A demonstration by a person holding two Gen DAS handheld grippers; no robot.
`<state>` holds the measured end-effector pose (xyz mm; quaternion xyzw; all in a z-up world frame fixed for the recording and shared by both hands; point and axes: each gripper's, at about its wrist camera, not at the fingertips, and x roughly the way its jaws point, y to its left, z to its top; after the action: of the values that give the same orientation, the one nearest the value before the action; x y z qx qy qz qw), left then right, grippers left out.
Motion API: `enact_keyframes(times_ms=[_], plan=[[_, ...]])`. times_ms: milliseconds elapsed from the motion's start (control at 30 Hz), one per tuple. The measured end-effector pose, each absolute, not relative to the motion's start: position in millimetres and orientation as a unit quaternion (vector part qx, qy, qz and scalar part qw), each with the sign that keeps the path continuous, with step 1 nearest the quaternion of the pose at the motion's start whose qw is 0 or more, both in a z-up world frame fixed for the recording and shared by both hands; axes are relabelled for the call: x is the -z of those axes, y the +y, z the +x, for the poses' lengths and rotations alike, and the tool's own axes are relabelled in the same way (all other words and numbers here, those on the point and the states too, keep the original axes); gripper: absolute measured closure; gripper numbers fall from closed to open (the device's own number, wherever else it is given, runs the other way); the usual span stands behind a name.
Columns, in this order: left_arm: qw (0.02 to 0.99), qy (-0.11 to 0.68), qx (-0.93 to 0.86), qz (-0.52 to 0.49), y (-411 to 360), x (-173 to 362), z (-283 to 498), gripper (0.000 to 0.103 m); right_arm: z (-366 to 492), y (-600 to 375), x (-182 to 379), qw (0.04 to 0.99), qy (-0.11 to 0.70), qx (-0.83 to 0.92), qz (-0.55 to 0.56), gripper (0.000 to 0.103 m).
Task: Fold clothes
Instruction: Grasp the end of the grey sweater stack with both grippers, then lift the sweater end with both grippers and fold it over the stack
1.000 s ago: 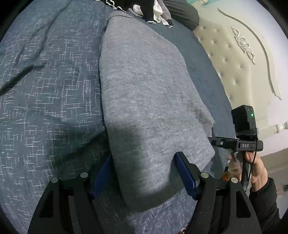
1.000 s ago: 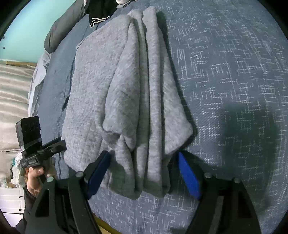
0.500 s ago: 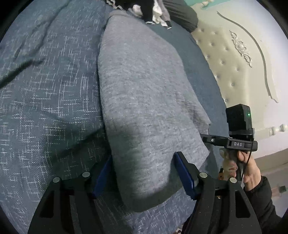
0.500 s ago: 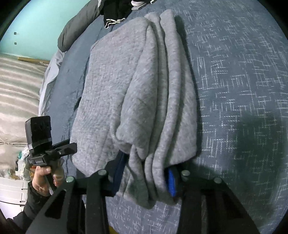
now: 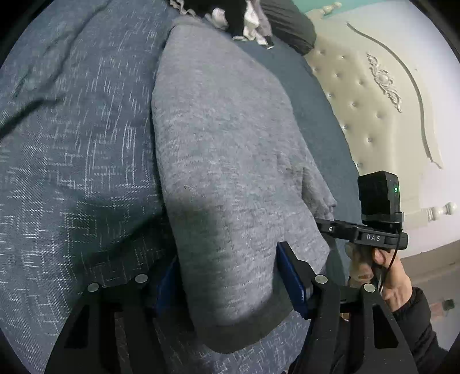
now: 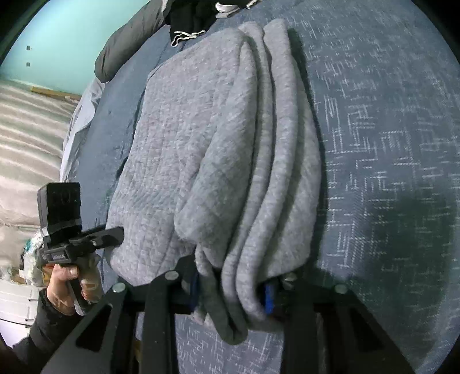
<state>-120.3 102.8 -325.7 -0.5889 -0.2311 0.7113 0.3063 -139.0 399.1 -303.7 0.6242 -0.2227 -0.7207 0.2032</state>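
Sweatshirt, grey, already folded into a long strip, lies on the blue bedspread, its far end by the dark clothes pile, near hem right at me.

My right gripper has just been closing w/ the bunched hem layers between the pads; they now pinch that stack, narrow gap. My left gripper stands fairly wide, pads either side of the hem corner. It has eased in a bit, but I can't tell if it presses the cloth yet.

Risks, as I judge: right bite takes only some layers, so the lower ones drop when lifted. If left isn't clamped, its corner slips and the fold goes skewed. Uneven lift would undo the stacked sleeve folds.

Right view shows the layered ridges on the sweatshirt's side and my left hand on its handle. Left view shows only a smooth top face, plus the tufted headboard and my right hand.
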Motion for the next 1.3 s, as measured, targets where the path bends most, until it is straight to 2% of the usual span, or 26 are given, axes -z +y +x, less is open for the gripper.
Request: enact_keyframes(times_ms=[133, 267, 367, 967, 1300], plan=[[0.303, -0.229, -0.717, -0.585, 106.5, 327.3, -122.1, 0.034, -139.8, 394.2, 305.2, 0.202, -0.221, 0.727, 0.618, 0.064], [0.3, -0.219, -0.73, -0.574, 107.7, 317.7, -118.7, 0.038, -136.4, 393.8, 295.4, 0.203, -0.212, 0.742, 0.603, 0.077], [0.303, -0.207, -0.74, -0.564, 110.0, 303.3, -117.4, 0.042, -133.6, 395.2, 279.6, 0.206, -0.202, 0.758, 0.586, 0.079], [0.351, -0.204, -0.776, -0.483, 167.8, 166.2, -156.6, 0.046, -172.1, 453.4, 125.5, 0.192, -0.184, 0.825, 0.499, 0.082], [0.39, -0.184, -0.776, -0.461, 261.0, 108.1, -182.9, 0.046, -167.7, 534.3, 59.8, 0.168, -0.184, 0.85, 0.464, 0.082]])
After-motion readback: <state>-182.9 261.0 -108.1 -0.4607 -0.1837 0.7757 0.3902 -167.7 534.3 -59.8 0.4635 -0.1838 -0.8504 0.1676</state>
